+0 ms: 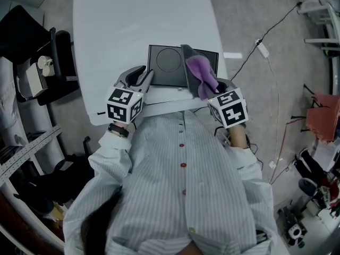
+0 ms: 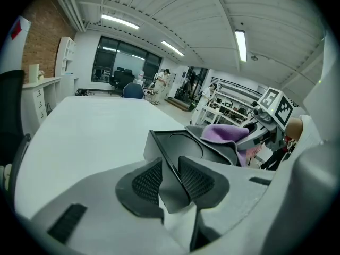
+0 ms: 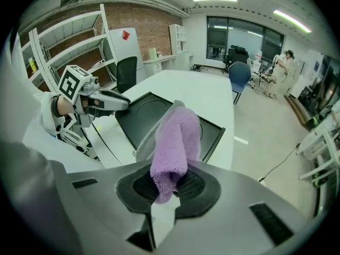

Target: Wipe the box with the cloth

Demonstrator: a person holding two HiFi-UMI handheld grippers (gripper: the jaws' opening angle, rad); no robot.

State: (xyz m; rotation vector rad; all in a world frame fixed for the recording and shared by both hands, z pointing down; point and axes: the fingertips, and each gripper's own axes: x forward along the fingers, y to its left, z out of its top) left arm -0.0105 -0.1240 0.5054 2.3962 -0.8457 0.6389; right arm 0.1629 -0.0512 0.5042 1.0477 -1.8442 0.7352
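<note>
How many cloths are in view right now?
1. The purple cloth is clamped in the right gripper and lies over the right side of the box. No other cloth shows, though the person's torso hides the table's near edge.

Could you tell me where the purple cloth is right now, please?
Head view, right of centre: the purple cloth is pinched in the right gripper and lies over the right side of the dark box on the white table.
</note>
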